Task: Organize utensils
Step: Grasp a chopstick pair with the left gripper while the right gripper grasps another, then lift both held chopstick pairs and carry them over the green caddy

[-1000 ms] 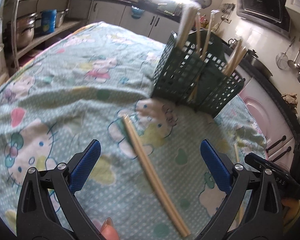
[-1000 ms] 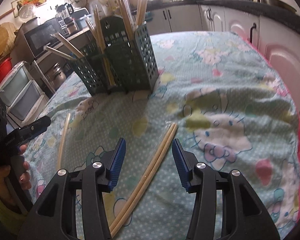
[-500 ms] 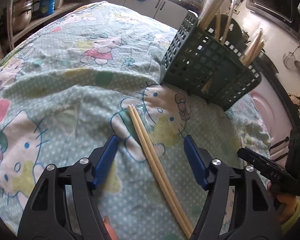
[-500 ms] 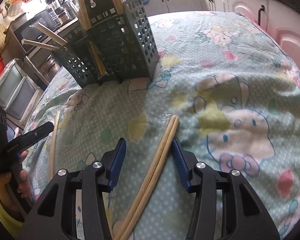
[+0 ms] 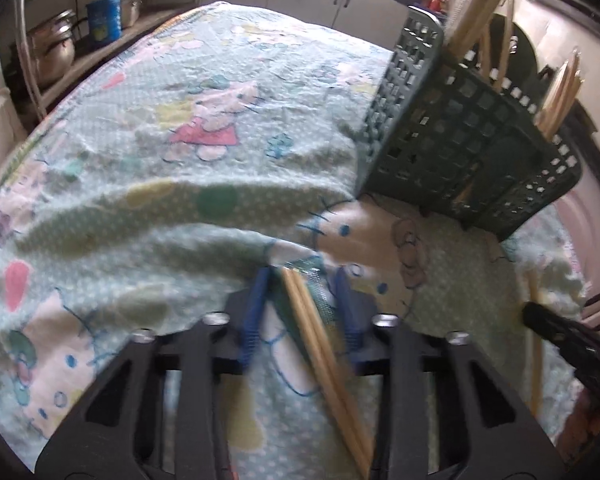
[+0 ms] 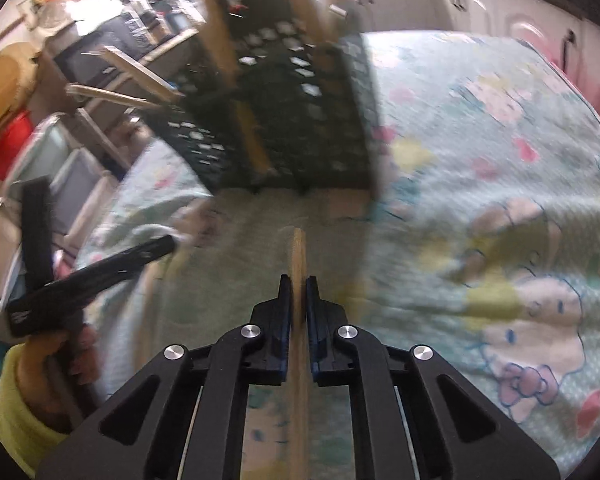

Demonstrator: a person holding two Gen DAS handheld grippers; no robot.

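Chopsticks [image 6: 299, 264] pinched, right gripper [image 6: 299, 292], seemingly.

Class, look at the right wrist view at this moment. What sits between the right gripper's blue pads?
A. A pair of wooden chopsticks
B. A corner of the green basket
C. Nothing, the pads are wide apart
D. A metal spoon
A. The right gripper has its blue pads pressed against the wooden chopsticks, whose tip pokes out ahead toward the green basket, which stands apart further off.
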